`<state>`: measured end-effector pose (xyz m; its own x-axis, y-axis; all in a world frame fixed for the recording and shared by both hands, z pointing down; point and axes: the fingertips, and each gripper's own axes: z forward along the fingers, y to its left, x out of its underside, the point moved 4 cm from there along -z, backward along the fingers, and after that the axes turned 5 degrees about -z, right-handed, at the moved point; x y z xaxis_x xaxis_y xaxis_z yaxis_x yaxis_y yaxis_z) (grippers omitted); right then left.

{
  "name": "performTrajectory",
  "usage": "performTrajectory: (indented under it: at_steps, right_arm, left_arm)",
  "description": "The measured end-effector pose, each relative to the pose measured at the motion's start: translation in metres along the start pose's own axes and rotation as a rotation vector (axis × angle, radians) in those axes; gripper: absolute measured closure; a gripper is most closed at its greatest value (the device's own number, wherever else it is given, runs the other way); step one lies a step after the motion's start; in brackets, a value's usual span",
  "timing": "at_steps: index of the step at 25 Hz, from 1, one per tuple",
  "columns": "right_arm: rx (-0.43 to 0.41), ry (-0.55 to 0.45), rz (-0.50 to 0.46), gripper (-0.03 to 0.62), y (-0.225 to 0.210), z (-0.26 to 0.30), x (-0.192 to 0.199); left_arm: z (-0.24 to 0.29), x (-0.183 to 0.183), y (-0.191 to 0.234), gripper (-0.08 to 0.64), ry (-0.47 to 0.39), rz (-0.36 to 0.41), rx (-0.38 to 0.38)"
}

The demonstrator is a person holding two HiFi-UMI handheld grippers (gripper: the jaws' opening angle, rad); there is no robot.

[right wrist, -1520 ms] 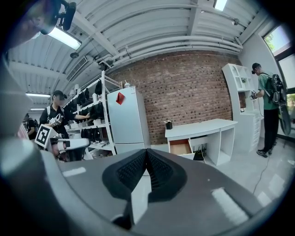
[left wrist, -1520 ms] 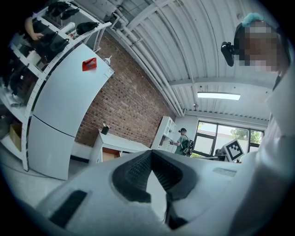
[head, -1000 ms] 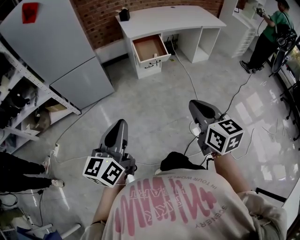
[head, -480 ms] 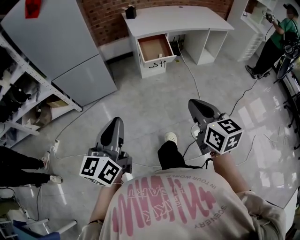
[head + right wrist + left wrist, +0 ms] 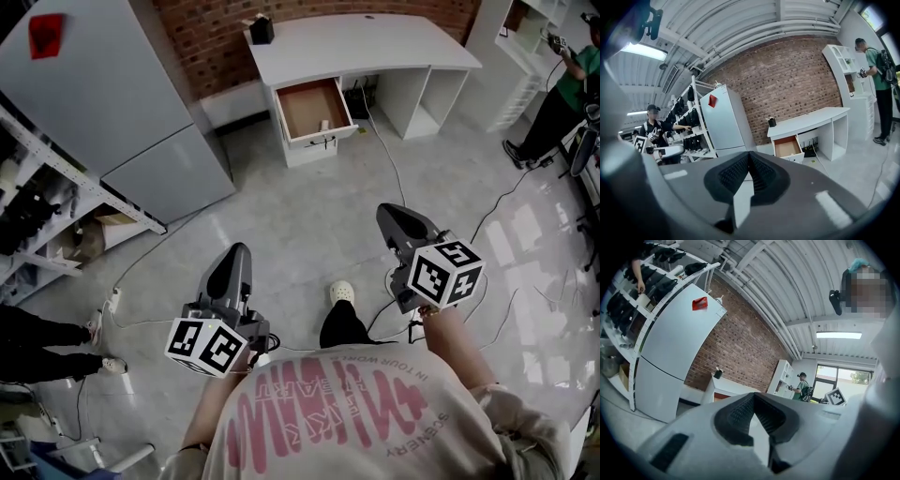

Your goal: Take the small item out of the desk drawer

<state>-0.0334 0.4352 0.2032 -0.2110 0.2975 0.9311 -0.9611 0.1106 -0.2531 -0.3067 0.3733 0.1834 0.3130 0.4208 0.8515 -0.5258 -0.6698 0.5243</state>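
Small item [image 5: 324, 125]: pale, possibly upright, in open drawer [image 5: 302, 105] | left tongs [image 5: 240, 251], right tongs [image 5: 386, 216]: closed, empty

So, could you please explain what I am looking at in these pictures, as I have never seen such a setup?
There is no robot here: a person holds a two-jaw claw in each hand, each carrying a marker cube. The top-down picture comes from a camera on the person's head: the left claw is at its left and the right claw at its right, above the floor. The other two pictures come from cameras riding on each claw, looking along its jaws. Both claws are shut and hold nothing. Ahead, some way off, stands a white desk with an open drawer. A small pale item lies in it, and a dark box sits on the desk top. A fridge stands to its left.
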Motion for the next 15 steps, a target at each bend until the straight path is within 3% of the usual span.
performTrajectory:
  at_steps: [6, 15]
  right_arm:
    - [-0.033, 0.021, 0.032, 0.58, -0.047, 0.044, -0.026]
    - [-0.048, 0.026, 0.019, 0.58, -0.117, 0.093, -0.062]
  left_arm:
    - [0.059, -0.012, 0.007, 0.558, -0.004, 0.0, -0.041]
    - [0.139, -0.02, 0.008, 0.558, -0.017, 0.001, -0.043]
